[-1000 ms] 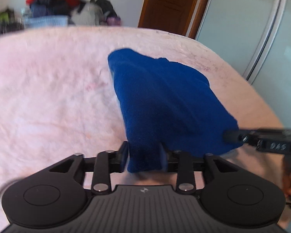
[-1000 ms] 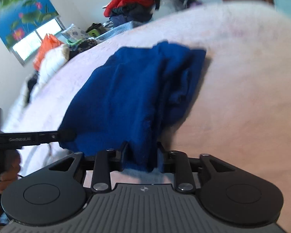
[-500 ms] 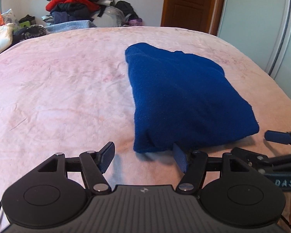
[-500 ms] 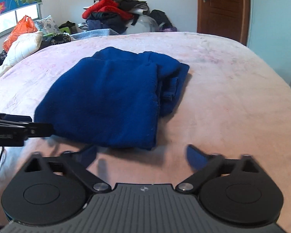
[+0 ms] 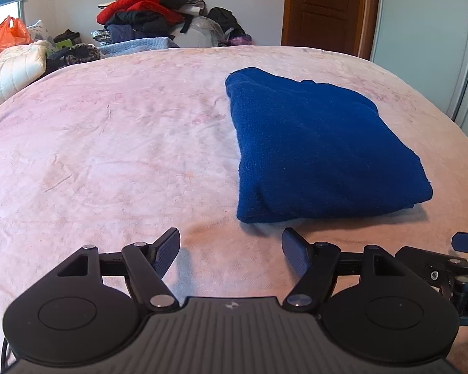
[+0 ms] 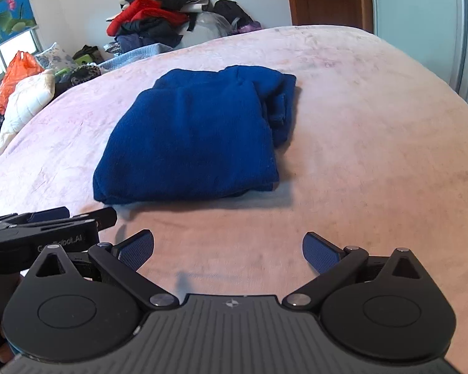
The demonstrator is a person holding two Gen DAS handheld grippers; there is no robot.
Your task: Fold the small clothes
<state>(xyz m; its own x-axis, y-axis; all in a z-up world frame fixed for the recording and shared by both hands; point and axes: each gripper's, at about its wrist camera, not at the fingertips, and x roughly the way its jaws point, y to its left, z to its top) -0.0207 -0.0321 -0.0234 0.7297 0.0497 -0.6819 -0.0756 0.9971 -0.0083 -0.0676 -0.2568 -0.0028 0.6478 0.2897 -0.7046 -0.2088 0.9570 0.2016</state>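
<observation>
Pink bedspread [image 5: 109, 155] fills both views; behind it, a heap of unsorted clothes [image 5: 146, 12] against the wall, a wooden door [image 5: 321, 9] at the far right.

Blue garment [image 5: 321, 146] lies folded into a compact rectangle on the spread, right of centre in the left view. In the right view a looser layer [image 6: 282, 106] pokes out along its right edge, not tucked flush.

Left gripper [image 5: 231, 251] sits just short of the garment's near edge, jaws opening, nothing between them. Right gripper [image 6: 227, 251] spread wide, empty, also clear of the cloth.

Risks, as judged: soft knit may slump and the untucked layer spread if the bundle is nudged. A low pass by either gripper could snag the near edge and drag the fold open.
</observation>
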